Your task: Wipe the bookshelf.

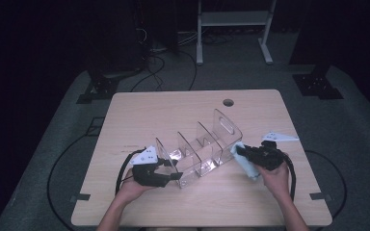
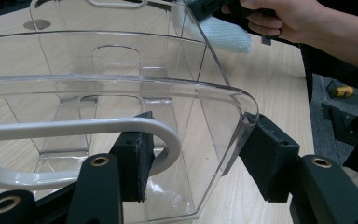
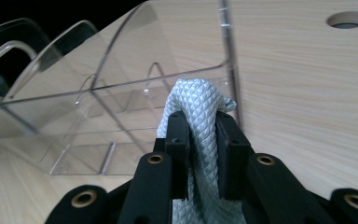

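A clear acrylic organizer (image 1: 200, 149) with several upright dividers lies slanted on the wooden table (image 1: 173, 110). At its near-left end my left gripper (image 1: 173, 175) is shut on the end wall. In the left gripper view one pad (image 2: 133, 161) reaches through the handle slot, the other pad (image 2: 265, 158) presses the wall's outer edge, and the gripper (image 2: 198, 149) clamps the organizer (image 2: 121, 60). My right gripper (image 1: 241, 150) is shut on a folded pale blue cloth (image 1: 248, 163). The cloth (image 3: 196, 102) bulges up between the jaws of the gripper (image 3: 200, 154) and touches the organizer (image 3: 121, 93) at its far-right end wall.
A round cable hole (image 1: 228, 102) sits near the table's far edge. Cables trail from both grippers over the near edge and across the grey floor. A white metal stand (image 1: 233, 29) and black floor bases (image 1: 318, 84) stand beyond the table.
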The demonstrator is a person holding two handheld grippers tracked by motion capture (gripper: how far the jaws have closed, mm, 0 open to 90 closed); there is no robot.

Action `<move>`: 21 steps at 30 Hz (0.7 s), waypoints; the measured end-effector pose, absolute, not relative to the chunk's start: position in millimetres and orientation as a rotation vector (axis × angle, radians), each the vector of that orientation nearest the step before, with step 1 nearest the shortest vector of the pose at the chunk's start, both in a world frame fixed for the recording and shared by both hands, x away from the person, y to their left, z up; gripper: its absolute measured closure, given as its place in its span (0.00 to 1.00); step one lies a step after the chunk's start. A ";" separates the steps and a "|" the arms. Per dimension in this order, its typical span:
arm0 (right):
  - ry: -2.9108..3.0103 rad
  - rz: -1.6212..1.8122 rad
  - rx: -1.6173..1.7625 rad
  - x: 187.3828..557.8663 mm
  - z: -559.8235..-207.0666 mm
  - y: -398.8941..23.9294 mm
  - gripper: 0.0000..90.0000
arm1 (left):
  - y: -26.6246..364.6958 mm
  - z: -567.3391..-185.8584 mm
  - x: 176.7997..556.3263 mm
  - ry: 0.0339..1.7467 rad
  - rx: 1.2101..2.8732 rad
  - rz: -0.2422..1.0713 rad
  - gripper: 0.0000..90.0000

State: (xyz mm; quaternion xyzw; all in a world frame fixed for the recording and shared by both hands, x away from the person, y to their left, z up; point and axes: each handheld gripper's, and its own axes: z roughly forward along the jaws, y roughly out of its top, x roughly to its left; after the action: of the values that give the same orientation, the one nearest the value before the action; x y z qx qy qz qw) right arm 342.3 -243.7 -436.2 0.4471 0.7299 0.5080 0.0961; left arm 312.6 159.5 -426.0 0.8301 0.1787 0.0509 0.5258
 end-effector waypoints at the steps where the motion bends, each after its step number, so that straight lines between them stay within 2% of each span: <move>1: 2.156 1.509 1.326 342.8 -436.5 -243.9 0.86 | 159.3 -426.1 312.7 0.427 1.986 0.119 0.51; 9: 2.278 1.492 1.193 329.0 -434.8 -210.1 0.86 | 159.3 -426.0 312.6 0.425 1.989 0.112 0.51; 18: 2.133 1.497 1.350 346.4 -432.6 -251.7 0.86 | 159.3 -426.1 312.9 0.423 1.987 0.110 0.51; 21: 2.142 1.499 1.332 346.8 -431.6 -248.3 0.86 | 159.3 -426.1 313.0 0.421 1.989 0.110 0.51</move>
State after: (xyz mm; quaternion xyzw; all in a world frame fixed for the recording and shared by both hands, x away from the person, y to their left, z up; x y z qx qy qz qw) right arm 346.8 -248.3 -431.6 0.4514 0.7262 0.5081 0.1035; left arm 313.0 159.3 -426.1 0.8314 0.1761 0.0461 0.5251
